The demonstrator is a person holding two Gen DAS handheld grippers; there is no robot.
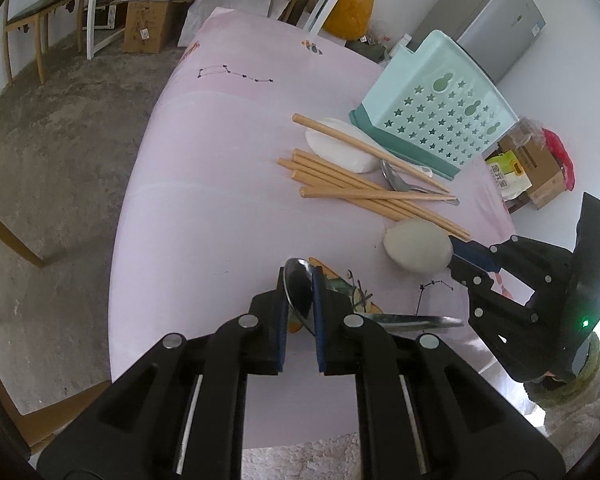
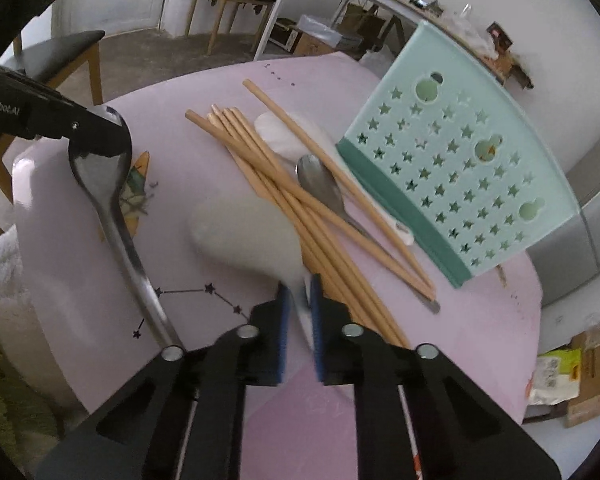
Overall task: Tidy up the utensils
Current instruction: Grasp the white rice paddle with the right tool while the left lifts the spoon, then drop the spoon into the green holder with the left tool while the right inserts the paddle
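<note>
Left gripper clamped on steel spoon by its bowl, handle trailing over pink cloth. Right gripper closed on handle of white spoon, just in front of chopsticks. Behind chopsticks: a second steel spoon and another white spoon. Beyond those, mint basket, tipped on its side.

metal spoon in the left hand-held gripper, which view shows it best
Right wrist view: the metal spoon shows whole, bowl to handle, its bowl pinched by the left hand-held gripper. The left wrist view shows the bowl edge-on and part of the handle.
</note>
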